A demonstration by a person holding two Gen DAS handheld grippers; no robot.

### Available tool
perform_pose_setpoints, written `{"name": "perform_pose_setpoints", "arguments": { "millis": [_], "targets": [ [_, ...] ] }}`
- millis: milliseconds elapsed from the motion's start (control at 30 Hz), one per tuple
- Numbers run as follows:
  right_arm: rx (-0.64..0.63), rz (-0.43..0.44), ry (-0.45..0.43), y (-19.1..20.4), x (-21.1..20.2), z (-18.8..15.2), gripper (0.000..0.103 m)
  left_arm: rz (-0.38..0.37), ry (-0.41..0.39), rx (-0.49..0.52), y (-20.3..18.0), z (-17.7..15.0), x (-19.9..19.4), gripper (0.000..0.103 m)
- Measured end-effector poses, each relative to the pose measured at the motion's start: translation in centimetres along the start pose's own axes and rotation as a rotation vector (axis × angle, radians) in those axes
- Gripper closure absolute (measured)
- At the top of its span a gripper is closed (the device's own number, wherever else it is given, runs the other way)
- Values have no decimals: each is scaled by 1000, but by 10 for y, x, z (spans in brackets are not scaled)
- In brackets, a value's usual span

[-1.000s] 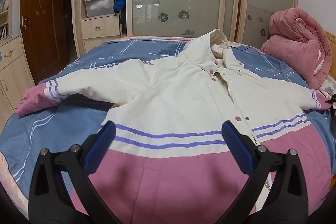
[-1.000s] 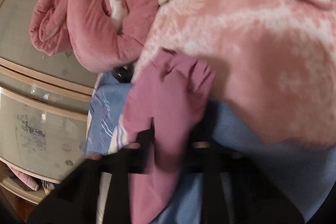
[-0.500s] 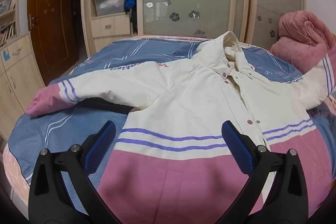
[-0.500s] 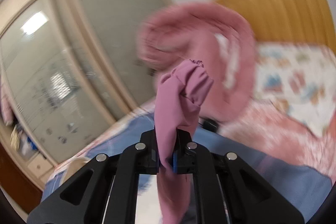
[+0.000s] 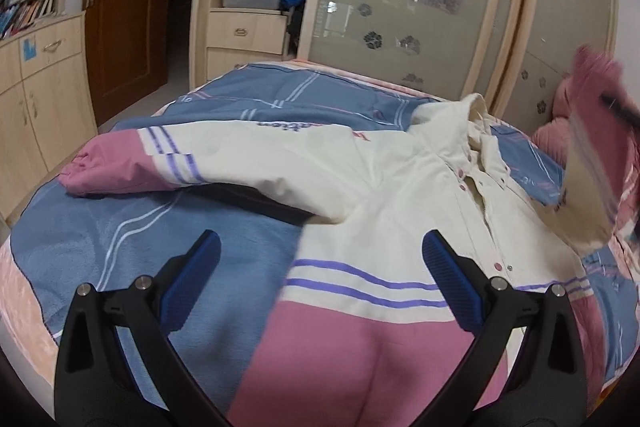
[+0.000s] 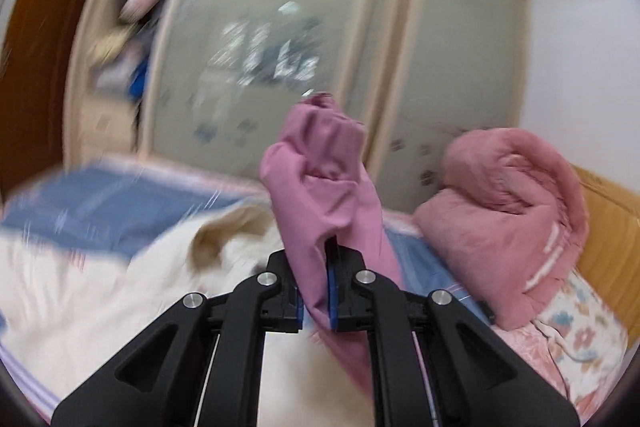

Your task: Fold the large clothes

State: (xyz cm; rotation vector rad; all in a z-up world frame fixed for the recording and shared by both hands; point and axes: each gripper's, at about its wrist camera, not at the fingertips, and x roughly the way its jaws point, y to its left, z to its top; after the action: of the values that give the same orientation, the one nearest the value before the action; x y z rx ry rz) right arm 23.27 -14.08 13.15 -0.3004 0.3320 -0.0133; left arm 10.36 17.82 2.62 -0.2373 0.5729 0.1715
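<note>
Raised since half a second ago, the right sleeve now hangs clear of the bed, swinging in over the jacket.

At far left the pink cuff (image 5: 94, 169) of the other sleeve lies flat on the fleecy blue bedspread (image 5: 120, 235). The left gripper (image 5: 320, 287) hovers over the hem, its blue ribbed fingers (image 5: 192, 279) spread wide and holding nothing. The jacket (image 5: 384, 195) lies front-up on the bed: smooth cream shell, purple stripes, pink hem band, snap studs. On the right, the right gripper (image 6: 316, 301) is clamped tight on the bunched pink right cuff (image 6: 324, 163). That slick, puffy fabric could slip from so narrow a pinch during the fast swing, or the sleeve could land twisted and skew the fold. A rolled pink quilt (image 6: 508, 211) sits near the headboard.
</note>
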Motion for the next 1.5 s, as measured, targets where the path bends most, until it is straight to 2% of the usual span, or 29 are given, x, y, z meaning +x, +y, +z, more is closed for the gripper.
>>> {"name": "perform_pose_setpoints", "arguments": {
  "millis": [167, 200, 233, 300, 367, 400, 467, 533, 567, 633, 733, 833, 967, 1033, 1100, 1133, 1233, 1333, 1500],
  "targets": [
    [-100, 61, 197, 93, 45, -67, 93, -3, 35, -28, 14, 0, 7, 2],
    [-96, 72, 253, 106, 54, -78, 85, -4, 44, -29, 15, 0, 9, 2],
    [-88, 89, 310, 111, 62, -86, 63, -10, 58, -28, 16, 0, 12, 2],
    [-23, 142, 411, 117, 73, -99, 27, -29, 85, -33, 17, -1, 16, 2],
    [13, 156, 407, 116, 67, -101, 23, -43, 96, -32, 17, -2, 17, 2],
    [32, 168, 403, 116, 63, -100, 17, -50, 98, -30, 16, -2, 17, 2],
    [130, 289, 358, 103, 41, -98, 13, -64, 100, -30, 14, -2, 16, 2],
    [227, 444, 319, 88, 13, -97, 4, -98, 108, -34, 10, -3, 14, 2],
    [296, 542, 298, 80, -4, -99, 4, -109, 110, -32, 8, -3, 14, 2],
    [372, 596, 271, 69, -28, -105, 1, -120, 107, -9, -1, -6, 12, 2],
    [471, 552, 263, 46, -55, -118, 1, -122, 110, 30, -16, -11, 12, 2],
    [514, 402, 311, 26, -68, -135, 1, -142, 155, 38, -30, -20, 20, 2],
    [506, 240, 267, 10, -92, -164, 1, -190, 229, 39, -48, -35, 33, 2],
    [509, 194, 300, 9, -91, -175, 1, -193, 228, 69, -59, -40, 34, 2],
    [498, 233, 349, 11, -86, -172, 1, -180, 212, 98, -71, -45, 30, 2],
    [473, 241, 338, 13, -86, -167, 1, -183, 208, 102, -73, -46, 28, 2],
    [375, 191, 301, 19, -90, -164, 1, -184, 183, 107, -79, -47, 19, 2],
    [389, 207, 322, 10, -88, -171, 1, -178, 145, 118, -82, -50, 12, 2],
    [388, 210, 325, -7, -91, -179, 1, -190, 139, 114, -83, -54, 7, 2]
  ]
}}
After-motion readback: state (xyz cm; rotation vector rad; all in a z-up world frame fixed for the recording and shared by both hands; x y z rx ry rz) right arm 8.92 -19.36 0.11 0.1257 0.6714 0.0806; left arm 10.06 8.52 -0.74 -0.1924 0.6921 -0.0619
